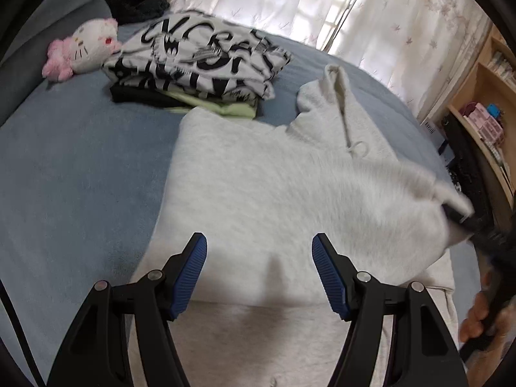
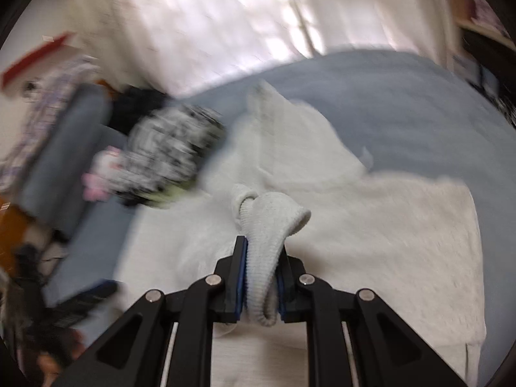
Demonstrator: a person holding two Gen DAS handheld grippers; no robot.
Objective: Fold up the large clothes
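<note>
A large light-grey hoodie (image 1: 274, 187) lies spread on the blue bed, its hood (image 1: 332, 96) toward the window. My left gripper (image 1: 259, 248) is open and empty, its blue pads just above the hoodie's lower body. My right gripper (image 2: 262, 251) is shut on the hoodie's ribbed sleeve cuff (image 2: 271, 225) and holds it over the hoodie's body (image 2: 387, 225). In the left wrist view the right gripper (image 1: 458, 216) shows at the right edge with the sleeve lifted. The right wrist view is motion-blurred.
A stack of folded clothes (image 1: 200, 61) with a black-and-white print on top sits at the far side of the bed (image 1: 74, 167). A pink and white plush toy (image 1: 84, 48) lies beside it. A wooden shelf (image 1: 483, 103) stands at the right. Curtains (image 1: 290, 0) hang behind.
</note>
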